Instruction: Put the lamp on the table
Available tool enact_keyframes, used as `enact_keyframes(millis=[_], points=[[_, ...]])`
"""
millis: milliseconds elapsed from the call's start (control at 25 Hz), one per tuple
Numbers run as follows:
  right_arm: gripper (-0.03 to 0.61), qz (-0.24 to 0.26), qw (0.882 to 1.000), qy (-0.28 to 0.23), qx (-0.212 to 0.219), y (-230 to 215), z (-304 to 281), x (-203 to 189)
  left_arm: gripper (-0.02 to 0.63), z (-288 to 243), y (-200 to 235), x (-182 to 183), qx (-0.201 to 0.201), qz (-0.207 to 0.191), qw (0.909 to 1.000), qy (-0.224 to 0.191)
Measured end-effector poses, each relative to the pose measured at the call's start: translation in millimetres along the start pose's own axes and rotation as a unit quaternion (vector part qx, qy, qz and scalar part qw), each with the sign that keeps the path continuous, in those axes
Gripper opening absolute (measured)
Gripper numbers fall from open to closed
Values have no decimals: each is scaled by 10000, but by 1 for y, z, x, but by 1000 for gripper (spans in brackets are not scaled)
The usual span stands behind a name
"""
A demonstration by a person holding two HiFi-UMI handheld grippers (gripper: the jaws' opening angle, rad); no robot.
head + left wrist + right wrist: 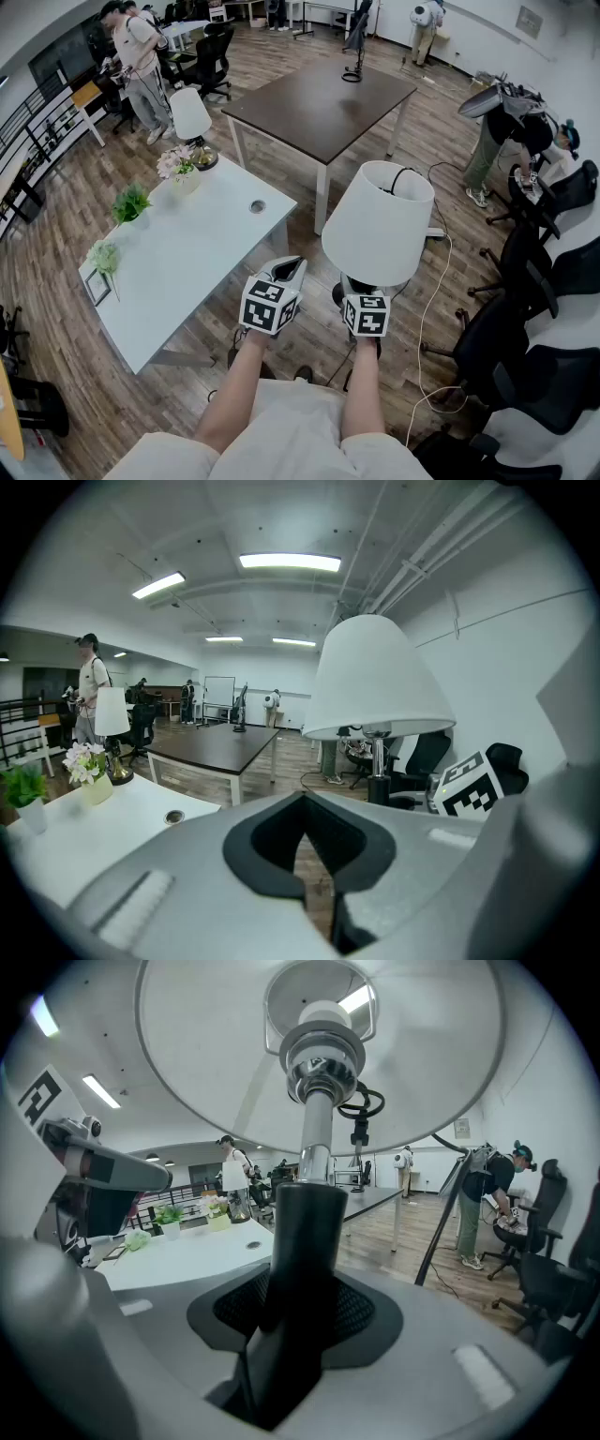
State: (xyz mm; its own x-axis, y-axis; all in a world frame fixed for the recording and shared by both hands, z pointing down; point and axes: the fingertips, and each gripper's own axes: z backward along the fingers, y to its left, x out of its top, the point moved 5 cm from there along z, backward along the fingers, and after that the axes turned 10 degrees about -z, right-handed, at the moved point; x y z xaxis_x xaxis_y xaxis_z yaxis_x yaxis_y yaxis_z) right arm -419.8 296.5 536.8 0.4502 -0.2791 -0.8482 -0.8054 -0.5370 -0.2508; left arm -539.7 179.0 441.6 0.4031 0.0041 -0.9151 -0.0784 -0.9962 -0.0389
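Forearms in short pale sleeves reach forward from the bottom of the head view, each ending in a gripper topped by its marker cube. On the person's right, the right gripper (291, 1335) is clamped on the black lower stem of the lamp (378, 223), which stands upright in the grip, its white shade spreading directly above the jaws and a chrome neck rising into it. Just beside it, the left gripper (317, 892) carries nothing: its jaws are drawn together, with only wood floor showing past them. The lamp is in the air over the floor, off the near right corner of the white table (221, 246) and not yet above it. That table already holds a second white-shaded lamp (190, 114), a pot of pink flowers (176, 167) and small green plants (131, 202) toward its far and left edges, while the near half looks bare. A white cable (433, 298) trails across the floor on the right, near the office chairs (530, 272); whether it belongs to the carried lamp cannot be told. Held by one gripper low on a smooth stem, the top-heavy lamp could tip or twist in the jaws. If that cable is its own, it could snag and jerk the lamp back, and the wide shade hides the table edge from above.
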Motion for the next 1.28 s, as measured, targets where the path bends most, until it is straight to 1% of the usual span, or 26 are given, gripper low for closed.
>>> enact_keyframes(millis=[160,320,440,600,720,920,1160,1280], points=[[187,-41,10000,-90,9,-3,3,0,0,3,-5,-2,-35,-72,10000,-1],[189,-66,9998,-138,-97,-2,3,2,0,0,4,-8,-53,146,9999,32],[189,-105,9997,-189,-151,-5,4,2,0,-10,3,-10,-179,167,9997,61],[189,-157,9993,-240,-233,-16,3,10,0,-32,6,-2,-377,109,9992,67],[189,-97,9990,-272,-353,-34,4,18,0,-57,9,10,-495,186,9986,29],[189,-98,9982,-321,-506,-79,1,35,0,-114,4,35,-624,258,9977,-19],[189,-373,9954,-408,-779,-129,-35,65,0,-173,17,55,-797,161,9967,37],[189,-497,9943,-413,-843,-148,-52,78,0,-195,31,68,-788,193,9967,21]])
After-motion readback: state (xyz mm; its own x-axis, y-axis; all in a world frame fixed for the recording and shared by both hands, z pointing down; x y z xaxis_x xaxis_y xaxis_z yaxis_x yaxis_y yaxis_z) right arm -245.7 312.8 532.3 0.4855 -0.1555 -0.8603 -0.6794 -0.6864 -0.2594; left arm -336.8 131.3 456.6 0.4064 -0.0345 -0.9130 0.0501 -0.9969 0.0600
